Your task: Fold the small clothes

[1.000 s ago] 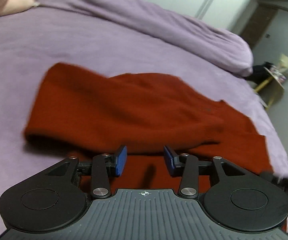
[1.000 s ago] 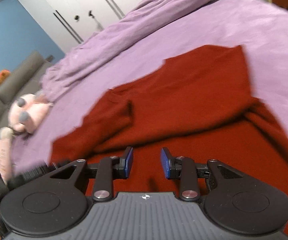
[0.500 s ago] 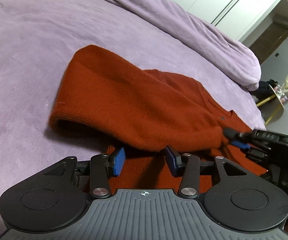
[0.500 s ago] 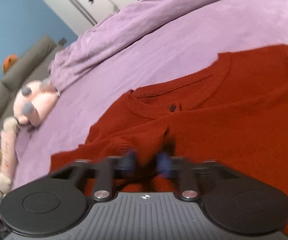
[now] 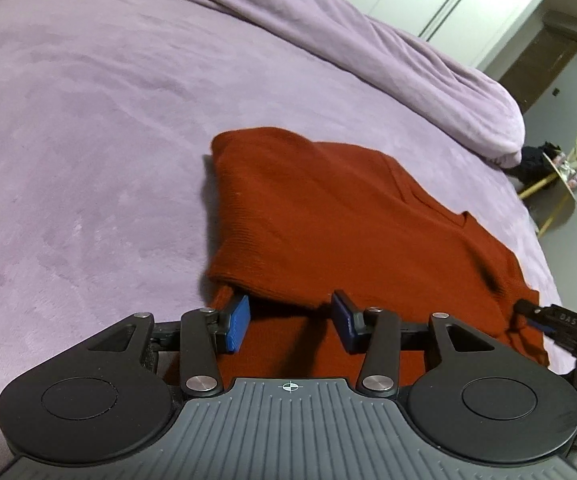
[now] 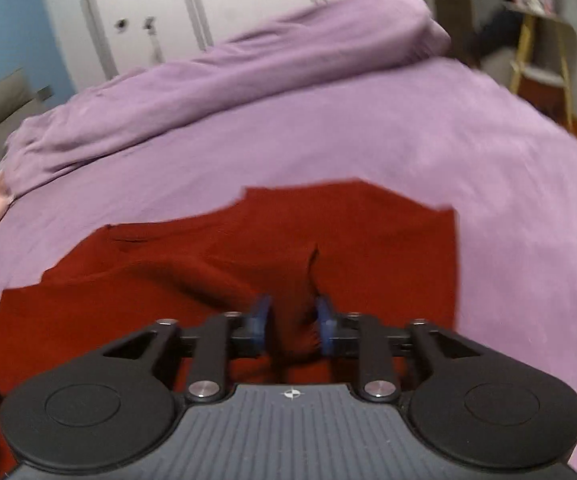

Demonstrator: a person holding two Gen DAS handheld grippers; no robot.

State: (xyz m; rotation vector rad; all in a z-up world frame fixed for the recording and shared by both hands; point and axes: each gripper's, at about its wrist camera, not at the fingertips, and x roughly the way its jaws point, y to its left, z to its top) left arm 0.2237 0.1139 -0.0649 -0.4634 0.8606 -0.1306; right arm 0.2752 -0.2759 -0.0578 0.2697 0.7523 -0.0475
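One fold looks made in the red sweater [image 5: 340,220] lying on the purple bed [image 5: 88,120], more remaining, I judge, as my left tongs [image 5: 290,326] gape wide at its near edge while my right tongs [image 6: 293,326] pinch a ridge of it.

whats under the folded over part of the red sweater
More of the same red sweater shows beneath the flap near the left gripper. Farther under, the fold covers everything.
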